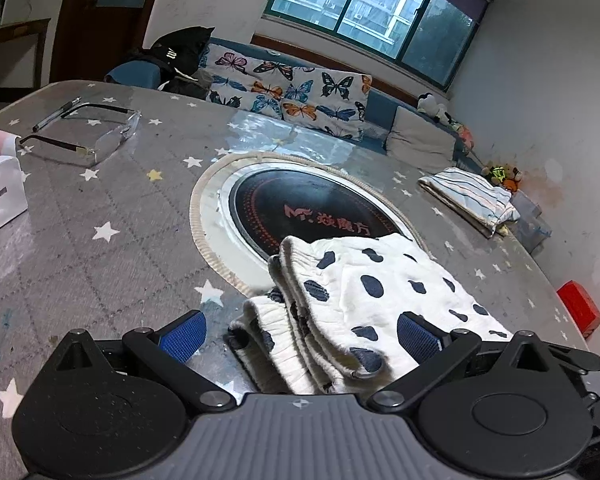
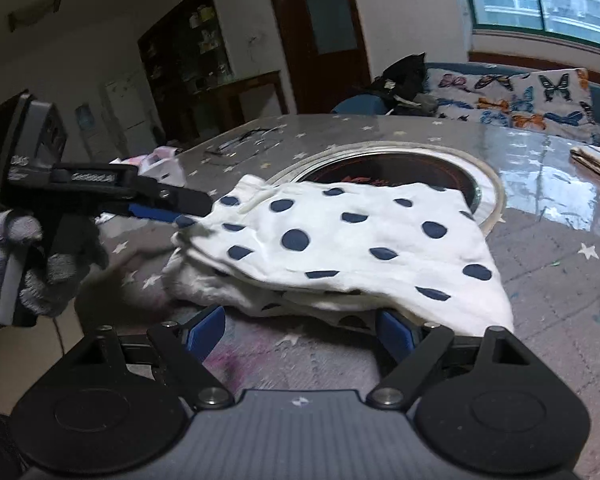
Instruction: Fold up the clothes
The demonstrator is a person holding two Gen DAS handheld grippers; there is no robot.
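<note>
A white garment with dark blue dots [image 1: 364,284] lies folded in layers on the grey star-patterned table [image 1: 100,264], partly over a round black cooktop [image 1: 300,204]. My left gripper [image 1: 300,340] is open, its blue pads on either side of the ribbed waistband end. In the right wrist view the same garment [image 2: 340,248] lies in front of my right gripper [image 2: 304,332], which is open at the garment's near edge. The left gripper [image 2: 172,208] shows there at the garment's left corner, held by a gloved hand [image 2: 32,260].
A folded striped cloth [image 1: 472,196] lies at the table's far right. Glasses [image 1: 88,136] and a pen [image 1: 56,114] lie far left, next to a white box [image 1: 0,192]. A red box [image 1: 580,308] sits at the right edge. A butterfly-print sofa [image 1: 292,96] stands behind.
</note>
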